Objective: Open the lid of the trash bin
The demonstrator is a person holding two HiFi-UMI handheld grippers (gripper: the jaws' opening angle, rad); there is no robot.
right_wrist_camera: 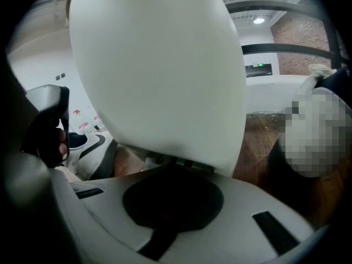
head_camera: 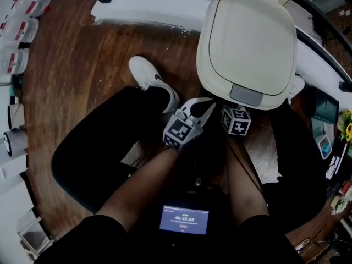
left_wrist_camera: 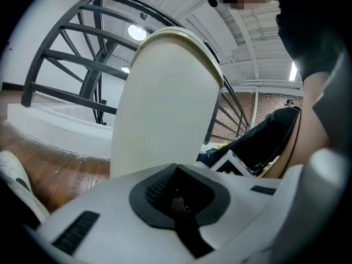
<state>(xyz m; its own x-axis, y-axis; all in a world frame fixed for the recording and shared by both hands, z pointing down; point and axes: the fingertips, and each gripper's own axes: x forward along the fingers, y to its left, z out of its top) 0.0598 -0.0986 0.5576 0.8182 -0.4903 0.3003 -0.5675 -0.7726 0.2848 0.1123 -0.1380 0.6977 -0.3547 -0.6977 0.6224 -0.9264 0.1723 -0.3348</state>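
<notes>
Barely started. Saw the trash bin [head_camera: 204,65] upright on the wooden floor [head_camera: 82,81], its lid [head_camera: 250,37] down flat. Held the left gripper [left_wrist_camera: 175,169] and right gripper [right_wrist_camera: 173,170] low by the bin's front, both clenched on nothing. Left undone: the whole opening.
</notes>
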